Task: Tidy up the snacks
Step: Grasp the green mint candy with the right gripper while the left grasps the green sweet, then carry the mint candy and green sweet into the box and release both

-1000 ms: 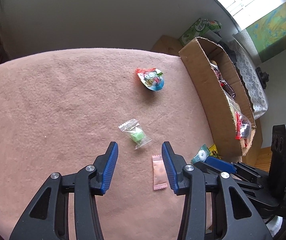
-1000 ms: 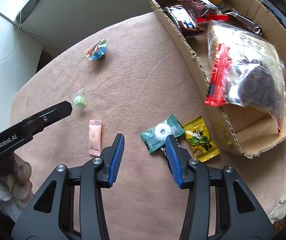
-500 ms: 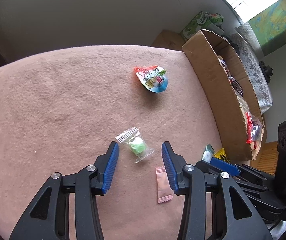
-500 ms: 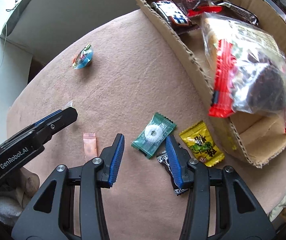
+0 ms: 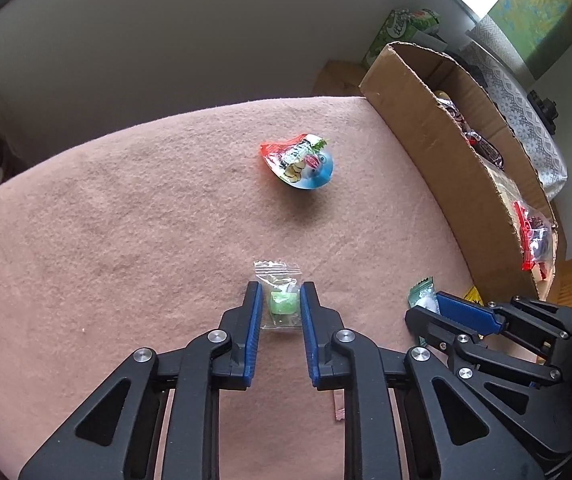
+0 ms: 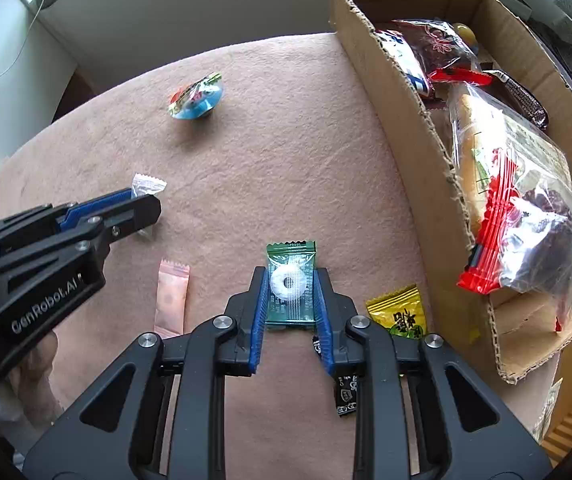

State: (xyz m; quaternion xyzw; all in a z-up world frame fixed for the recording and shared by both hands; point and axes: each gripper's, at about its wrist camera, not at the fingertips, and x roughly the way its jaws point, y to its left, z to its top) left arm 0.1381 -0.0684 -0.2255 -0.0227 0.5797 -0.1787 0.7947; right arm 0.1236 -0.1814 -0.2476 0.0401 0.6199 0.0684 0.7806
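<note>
My left gripper (image 5: 281,296) is shut on a clear wrapper with a green candy (image 5: 283,303), low on the pink cloth (image 5: 125,220). My right gripper (image 6: 290,282) is shut on a green wrapper with a white ring mint (image 6: 290,280). The cardboard box (image 6: 418,120) at the right holds several snack bags. A red and blue jelly cup (image 5: 304,162) lies farther back. A pink sachet (image 6: 171,300), a yellow packet (image 6: 400,314) and a black packet (image 6: 346,394) lie near my right gripper.
The left gripper shows at the left of the right wrist view (image 6: 141,206), and the right gripper shows at the right of the left wrist view (image 5: 438,312). A green box (image 5: 404,34) stands behind the cardboard box. The cloth's far edge drops toward the wall.
Both grippers moved forward and down and closed: the left on the green candy wrapper, the right on the green mint wrapper.
</note>
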